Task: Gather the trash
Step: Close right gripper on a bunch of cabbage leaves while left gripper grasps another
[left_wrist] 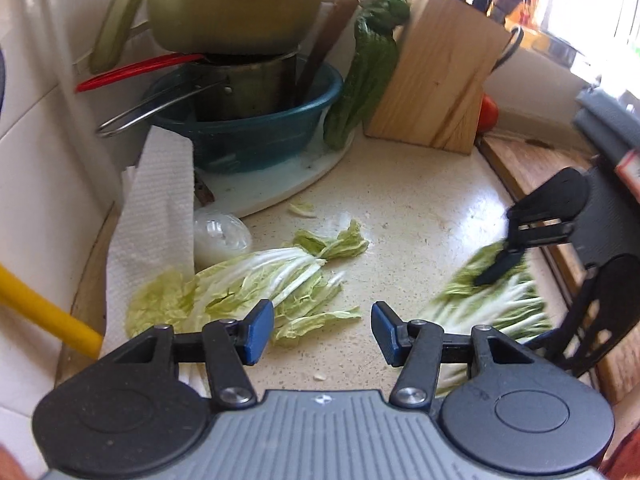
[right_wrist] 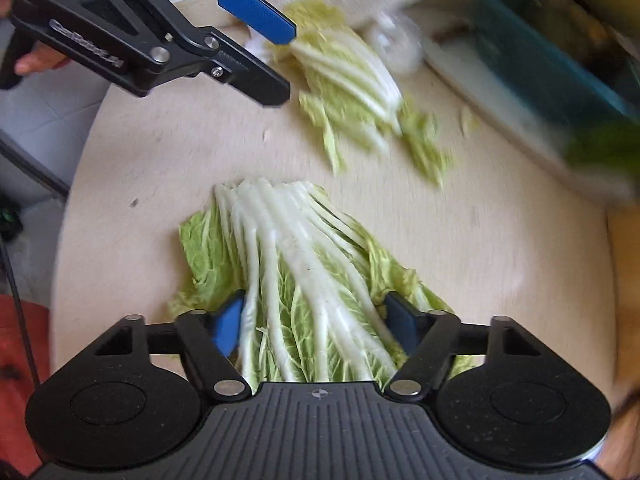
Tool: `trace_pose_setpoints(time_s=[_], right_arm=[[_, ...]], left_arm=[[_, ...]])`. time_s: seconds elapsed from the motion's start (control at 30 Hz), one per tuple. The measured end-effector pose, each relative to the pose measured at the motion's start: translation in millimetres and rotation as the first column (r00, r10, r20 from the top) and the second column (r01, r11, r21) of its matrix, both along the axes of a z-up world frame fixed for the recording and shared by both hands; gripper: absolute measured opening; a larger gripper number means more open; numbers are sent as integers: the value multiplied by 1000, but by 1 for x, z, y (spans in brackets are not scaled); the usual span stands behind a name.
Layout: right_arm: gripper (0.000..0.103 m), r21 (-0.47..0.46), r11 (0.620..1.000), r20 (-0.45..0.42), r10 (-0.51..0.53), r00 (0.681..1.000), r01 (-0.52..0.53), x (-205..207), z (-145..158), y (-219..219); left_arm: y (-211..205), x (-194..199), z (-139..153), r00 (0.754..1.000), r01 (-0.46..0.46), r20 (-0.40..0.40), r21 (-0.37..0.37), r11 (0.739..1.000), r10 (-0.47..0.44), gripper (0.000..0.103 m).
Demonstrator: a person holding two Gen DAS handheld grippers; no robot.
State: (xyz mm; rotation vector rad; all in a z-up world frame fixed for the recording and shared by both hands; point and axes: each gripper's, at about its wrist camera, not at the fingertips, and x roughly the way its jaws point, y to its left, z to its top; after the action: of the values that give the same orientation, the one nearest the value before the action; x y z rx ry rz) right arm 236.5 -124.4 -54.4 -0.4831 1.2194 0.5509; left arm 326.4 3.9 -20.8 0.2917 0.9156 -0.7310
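lying on the pale counter [left_wrist: 420,200] are two big cabbage leaf pieces plus a few small scraps. one leaf pile [left_wrist: 256,284] rests just ahead of the left tongs [left_wrist: 323,332], partly on a single paper towel [left_wrist: 156,216]; the second cabbage leaf [right_wrist: 296,280] runs between the fingers of the right tongs [right_wrist: 314,322]. behind the left tongs stand one teal basin [left_wrist: 256,136] with a metal pot in it, one wooden knife block [left_wrist: 440,76] and one green pepper [left_wrist: 368,68]. left tongs: jaws about half apart, nothing between the blue pads, hovering clear of the leaves. right tongs: jaws fairly wide, one blue pad on each side of the leaf; motion blur hides whether the pads press on it, so i cannot tell if it is gripped.
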Motion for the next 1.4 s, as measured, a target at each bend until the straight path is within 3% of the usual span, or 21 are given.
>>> trace_pose_setpoints(time_s=[0.13, 0.3, 0.43, 0.53, 0.67, 0.73, 0.77, 0.87, 0.9, 0.93, 1.07, 1.2, 1.27, 1.3, 1.4], right_arm=[[67, 61, 992, -9, -112, 994, 113, -17, 12, -21], [63, 143, 970, -16, -194, 981, 195, -20, 15, -38], [61, 259, 923, -70, -277, 958, 285, -17, 22, -61], [61, 287, 909, -87, -288, 954, 301, -17, 16, -67], [62, 305, 903, -90, -288, 953, 301, -18, 15, -69], [63, 318, 898, -95, -290, 952, 305, -17, 15, -71], [63, 323, 895, -96, -291, 952, 306, -17, 15, -72], [63, 330, 894, -89, -290, 953, 303, -18, 17, -72], [63, 335, 891, -89, -294, 952, 306, -18, 17, -73], [63, 342, 886, -92, -300, 950, 313, -16, 16, -74], [63, 369, 865, -102, -326, 940, 340, -19, 18, -78], [63, 361, 868, -108, -325, 940, 342, -23, 22, -80], [63, 346, 878, -106, -316, 943, 332, -25, 21, -78], [64, 343, 881, -104, -311, 945, 328, -25, 21, -77], [68, 336, 885, -104, -305, 947, 322, -24, 18, -74]], left_arm=[[-14, 0, -2, 999, 40, 32, 49, 998, -41, 49], [-24, 9, -10, 995, 62, 62, 166, 984, -73, 49], [-32, 15, -13, 987, 80, 114, 257, 963, -113, 49], [-45, 14, -17, 960, 123, 191, 371, 920, -205, 50], [-62, 22, -40, 932, 203, 155, 525, 827, -327, 60], [-66, 25, -42, 927, 196, 172, 538, 820, -334, 62], [-67, 27, -41, 935, 187, 159, 537, 822, -316, 61], [-64, 23, -37, 956, 193, 92, 515, 835, -278, 38], [-61, 22, -36, 965, 197, 54, 495, 846, -256, 27], [-57, 21, -32, 975, 184, 27, 466, 866, -221, 21], [-34, 17, -11, 990, 122, -102, 263, 957, -98, 18], [-26, 4, 10, 992, 113, -73, 179, 977, -101, 18], [-27, -2, 22, 993, 114, -9, 178, 977, -115, 23], [-28, -3, 29, 993, 114, 20, 180, 977, -120, 30], [-37, 5, 30, 989, 96, 86, 225, 970, -118, 70]])
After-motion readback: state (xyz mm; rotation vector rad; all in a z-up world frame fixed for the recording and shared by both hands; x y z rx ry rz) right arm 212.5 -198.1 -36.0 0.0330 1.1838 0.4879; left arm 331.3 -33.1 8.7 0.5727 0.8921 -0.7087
